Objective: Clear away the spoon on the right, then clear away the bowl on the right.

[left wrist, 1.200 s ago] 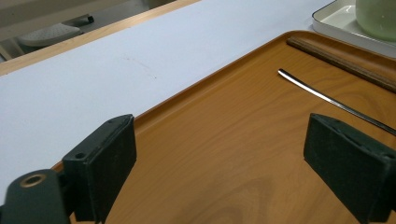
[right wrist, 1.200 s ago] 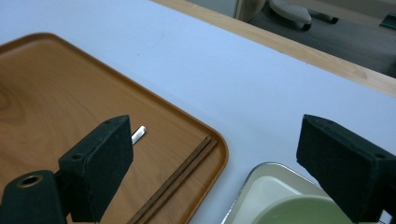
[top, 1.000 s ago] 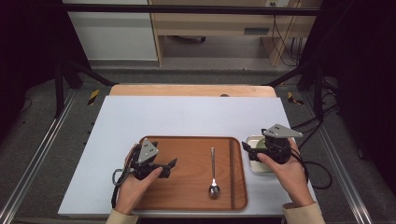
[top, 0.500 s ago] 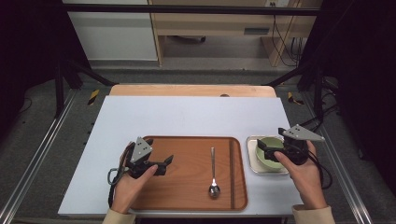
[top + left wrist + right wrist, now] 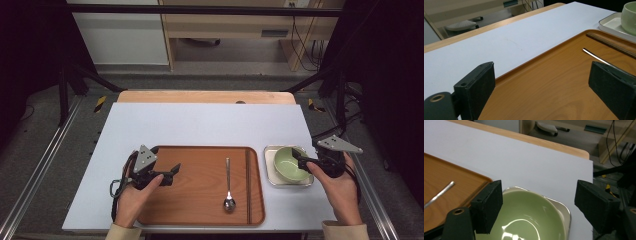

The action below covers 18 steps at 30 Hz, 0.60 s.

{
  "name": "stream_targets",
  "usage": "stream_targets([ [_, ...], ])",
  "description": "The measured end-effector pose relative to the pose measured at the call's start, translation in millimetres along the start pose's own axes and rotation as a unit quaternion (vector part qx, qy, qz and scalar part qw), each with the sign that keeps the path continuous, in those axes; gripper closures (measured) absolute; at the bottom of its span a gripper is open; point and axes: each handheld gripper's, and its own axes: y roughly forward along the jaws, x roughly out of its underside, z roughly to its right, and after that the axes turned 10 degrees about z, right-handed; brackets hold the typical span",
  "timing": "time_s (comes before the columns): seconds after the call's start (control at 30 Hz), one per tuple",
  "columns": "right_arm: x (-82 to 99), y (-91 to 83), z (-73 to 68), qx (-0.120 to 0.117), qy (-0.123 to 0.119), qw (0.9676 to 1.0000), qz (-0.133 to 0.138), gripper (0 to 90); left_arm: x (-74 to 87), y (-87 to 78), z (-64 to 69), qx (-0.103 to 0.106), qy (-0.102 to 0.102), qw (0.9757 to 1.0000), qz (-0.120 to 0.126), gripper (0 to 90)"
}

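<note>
1. The right gripper (image 5: 300, 159) is seen at the 3 o'clock rim of the green bowl (image 5: 290, 164). Its fingers have just been closing but stand open, and nothing is pinched. In the right gripper view the bowl (image 5: 524, 217) lies below and between them.
2. The bowl is seated in a small white dish (image 5: 272, 176) on the desk (image 5: 200, 125), just beside the 3 o'clock edge of the wooden tray (image 5: 200, 210).
3. The left gripper (image 5: 172, 172) is rested over the tray's 9 o'clock side, fingers open and empty.
4. A spoon (image 5: 228, 185) and chopsticks (image 5: 247, 185) are laid on the tray toward its 3 o'clock side.
5. Risk: the glazed rim is likely slick and curved. If pinched off-centre, the bowl could be tipped or squirted out.
6. Risk: the dish could be dragged along and knocked against the tray.
7. Risk: if swung toward 9 o'clock too low, the chopsticks could be clipped.
</note>
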Motion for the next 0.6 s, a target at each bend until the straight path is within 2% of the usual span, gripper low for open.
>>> stream_targets([
  [0.2,9.1,-1.1,12.1,0.007,0.015,0.9998,-0.009,27.9,-0.2,-1.9,-3.4,-0.004,-0.002,1.0,0.001,6.8],
  [0.6,25.8,3.7,22.2,0.012,0.038,0.9985,-0.037,35.7,-1.4,-4.9,-6.4,-0.009,-0.004,0.9999,0.004,6.8],
])
